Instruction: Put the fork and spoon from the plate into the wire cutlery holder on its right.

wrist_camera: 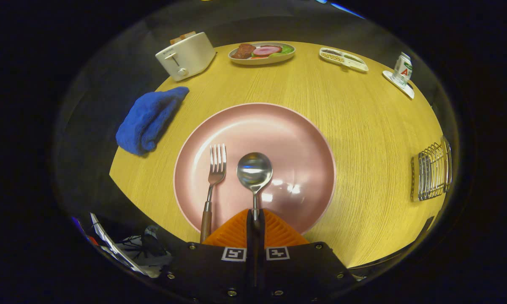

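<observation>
Spoon [254,171]: on pink plate [304,139], right of fork [214,177]; our fingers [240,230] clenched on its handle. Stiff, slick, light metal, we judge; hold the handle firmly. Wire cutlery holder [432,172]: far right on counter [363,118].

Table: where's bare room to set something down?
Widest free patch lies between the pink plate and the wire cutlery holder. Another strip separates plate from food dish. Crowded: far edge, with toaster and tray. Fingers shut on the spoon.
</observation>
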`<control>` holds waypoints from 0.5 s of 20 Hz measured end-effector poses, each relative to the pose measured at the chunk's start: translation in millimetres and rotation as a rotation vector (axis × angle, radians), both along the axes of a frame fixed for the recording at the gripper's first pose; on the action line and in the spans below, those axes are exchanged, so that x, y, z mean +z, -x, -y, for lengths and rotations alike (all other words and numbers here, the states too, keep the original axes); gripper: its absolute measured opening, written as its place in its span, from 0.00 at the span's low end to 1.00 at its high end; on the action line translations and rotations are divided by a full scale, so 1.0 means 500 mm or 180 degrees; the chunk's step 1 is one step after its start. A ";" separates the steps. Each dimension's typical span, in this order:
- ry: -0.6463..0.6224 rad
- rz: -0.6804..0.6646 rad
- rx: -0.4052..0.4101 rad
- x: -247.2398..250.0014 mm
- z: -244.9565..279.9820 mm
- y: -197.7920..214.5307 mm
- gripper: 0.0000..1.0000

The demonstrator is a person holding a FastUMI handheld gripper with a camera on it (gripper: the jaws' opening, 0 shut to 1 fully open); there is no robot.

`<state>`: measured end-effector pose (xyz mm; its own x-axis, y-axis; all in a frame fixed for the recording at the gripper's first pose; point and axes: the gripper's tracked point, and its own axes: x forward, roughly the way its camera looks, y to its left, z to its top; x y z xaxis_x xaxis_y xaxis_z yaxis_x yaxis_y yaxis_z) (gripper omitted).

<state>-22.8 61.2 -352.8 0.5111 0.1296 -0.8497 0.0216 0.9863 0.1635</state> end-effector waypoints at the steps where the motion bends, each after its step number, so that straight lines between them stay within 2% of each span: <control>1: -0.0040 0.0014 -0.0031 0.003 0.003 -0.004 0.03; 10: -0.0169 0.0165 -0.0323 0.049 0.051 -0.038 0.02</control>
<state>-3.7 35.5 -328.2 0.5669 0.1192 -0.8151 0.1110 0.9694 0.2190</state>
